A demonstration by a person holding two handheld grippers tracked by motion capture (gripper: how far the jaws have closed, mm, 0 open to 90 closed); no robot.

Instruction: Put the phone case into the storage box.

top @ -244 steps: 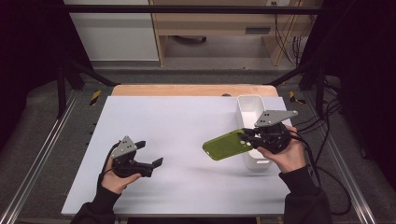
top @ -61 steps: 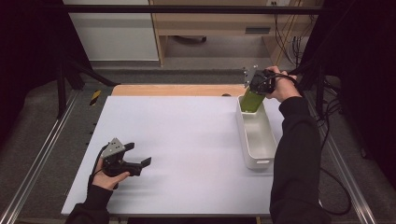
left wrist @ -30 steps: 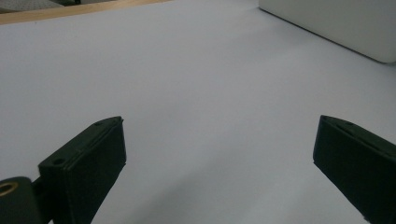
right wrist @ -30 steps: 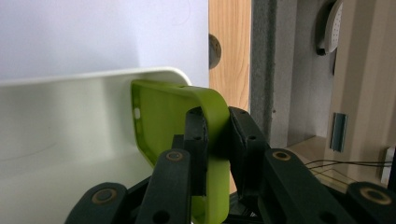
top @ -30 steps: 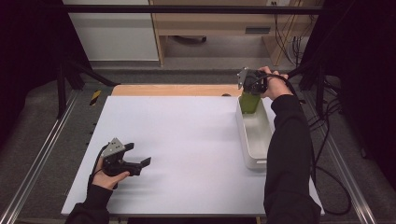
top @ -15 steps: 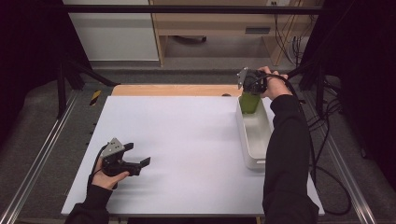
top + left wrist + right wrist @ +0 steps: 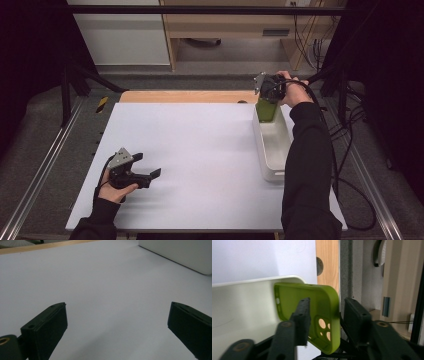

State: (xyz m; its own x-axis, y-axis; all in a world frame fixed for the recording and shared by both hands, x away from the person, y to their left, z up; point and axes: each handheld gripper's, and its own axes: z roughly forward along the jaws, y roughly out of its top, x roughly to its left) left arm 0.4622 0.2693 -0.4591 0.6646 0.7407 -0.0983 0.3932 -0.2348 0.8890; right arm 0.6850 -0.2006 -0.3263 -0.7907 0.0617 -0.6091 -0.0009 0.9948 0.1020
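Note:
A lime-green phone case (image 7: pixel 266 109) stands on edge in the far end of a long white bin (image 7: pixel 274 150), its hollow side facing the bin's inside. My right gripper (image 7: pixel 270 92) hovers just over it. In the right gripper view the case (image 7: pixel 294 297) has one side wall between the jaws of my right gripper (image 7: pixel 328 302). The jaws have just been opening: one finger (image 7: pixel 303 315) sits inside the case and the other stands off from its outer wall. My left gripper (image 7: pixel 147 165) rests open and empty at the table's near left, and its jaws (image 7: pixel 117 325) are spread over bare white surface.
The white tabletop (image 7: pixel 200 150) has a wooden strip along its far edge. The bin (image 7: pixel 180 252) lies lengthwise along the right side. Metal rails run down both sides of the table, and cables hang at the right. A person's right sleeve (image 7: pixel 305 165) reaches over the bin.
Since the oldest frame my right hand has carried the green case from beside the bin's near end to its far end. In the last second neither hand has visibly shifted.

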